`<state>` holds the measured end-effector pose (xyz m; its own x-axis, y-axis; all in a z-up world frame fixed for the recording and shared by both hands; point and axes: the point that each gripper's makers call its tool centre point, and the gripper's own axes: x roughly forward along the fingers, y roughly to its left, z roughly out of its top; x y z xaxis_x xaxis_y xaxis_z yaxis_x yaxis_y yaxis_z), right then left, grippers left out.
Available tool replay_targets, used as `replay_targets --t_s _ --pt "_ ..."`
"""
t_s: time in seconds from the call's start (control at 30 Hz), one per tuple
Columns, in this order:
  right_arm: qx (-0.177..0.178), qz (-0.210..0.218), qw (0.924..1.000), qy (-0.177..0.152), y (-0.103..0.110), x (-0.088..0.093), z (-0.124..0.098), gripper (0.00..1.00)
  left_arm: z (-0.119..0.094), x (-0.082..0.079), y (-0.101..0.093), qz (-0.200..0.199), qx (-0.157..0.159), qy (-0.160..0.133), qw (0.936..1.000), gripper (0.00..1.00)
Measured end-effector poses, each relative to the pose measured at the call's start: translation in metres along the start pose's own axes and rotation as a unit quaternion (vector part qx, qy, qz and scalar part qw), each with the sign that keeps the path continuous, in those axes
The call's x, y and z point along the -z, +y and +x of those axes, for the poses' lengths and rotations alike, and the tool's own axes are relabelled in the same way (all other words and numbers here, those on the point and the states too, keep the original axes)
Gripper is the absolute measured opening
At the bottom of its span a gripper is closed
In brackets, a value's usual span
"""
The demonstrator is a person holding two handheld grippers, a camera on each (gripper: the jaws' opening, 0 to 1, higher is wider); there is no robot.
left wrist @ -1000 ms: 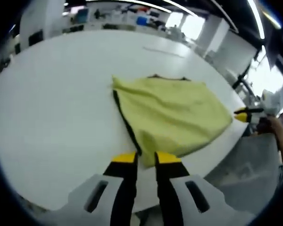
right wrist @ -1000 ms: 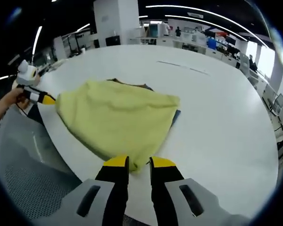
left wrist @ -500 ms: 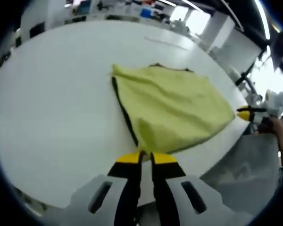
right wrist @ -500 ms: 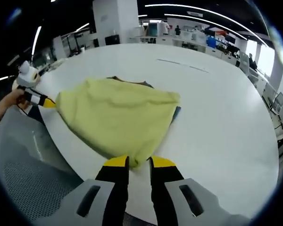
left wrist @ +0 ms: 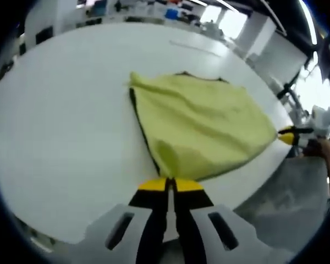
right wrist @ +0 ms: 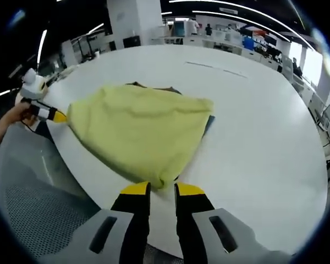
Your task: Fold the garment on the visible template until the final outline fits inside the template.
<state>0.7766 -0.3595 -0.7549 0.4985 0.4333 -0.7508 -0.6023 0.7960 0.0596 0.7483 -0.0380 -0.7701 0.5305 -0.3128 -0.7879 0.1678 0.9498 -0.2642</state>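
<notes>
We are looking along the left gripper (left wrist: 169, 184) in the left gripper view, and its two yellow-tipped jaws are pressing together on the near corner of the yellow garment (left wrist: 201, 129) — the cloth is rising into a small peak right at the tips. The garment is lying spread on the white table (left wrist: 60, 126), close to the table's near edge, with a dark strip showing along its left side and at its far edge. At the right of that view the right gripper (left wrist: 287, 135) is coming in with its yellow tip at the garment's other near corner, and a hand (left wrist: 323, 149) is holding it.

In the right gripper view we are seeing the right gripper (right wrist: 162, 190) with a narrow gap between its jaws; the garment (right wrist: 137, 135) is tapering to a corner that is sitting just at the tips. We cannot tell whether the jaws are actually pinching that corner or merely touching it. The cloth is lying on the table (right wrist: 264, 143) and draping slightly, with soft folds across its top. A dark strip is peeking out beside its right edge and another at its far edge. At the left, the left gripper (right wrist: 58, 116) is meeting the far corner of the garment — a hand (right wrist: 11, 118) is gripping it beside the table's edge.
</notes>
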Motion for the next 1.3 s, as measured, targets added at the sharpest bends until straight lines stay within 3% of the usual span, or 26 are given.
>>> replay_targets --t_s 0.47,0.87,1.3 --pt "-0.009 0.003 0.9992 0.039 -0.003 0.012 0.011 0.09 -0.002 0.001 0.001 -0.004 0.0 0.0 1.0 0.0" --pt "-0.013 0.027 0.9983 0.051 -0.003 0.014 0.012 0.05 -0.002 0.002 0.002 -0.004 0.001 0.007 1.0 0.0" --pt "-0.011 0.018 0.998 0.06 -0.004 0.015 0.01 0.02 -0.003 0.002 0.002 -0.006 0.001 0.008 1.0 0.0"
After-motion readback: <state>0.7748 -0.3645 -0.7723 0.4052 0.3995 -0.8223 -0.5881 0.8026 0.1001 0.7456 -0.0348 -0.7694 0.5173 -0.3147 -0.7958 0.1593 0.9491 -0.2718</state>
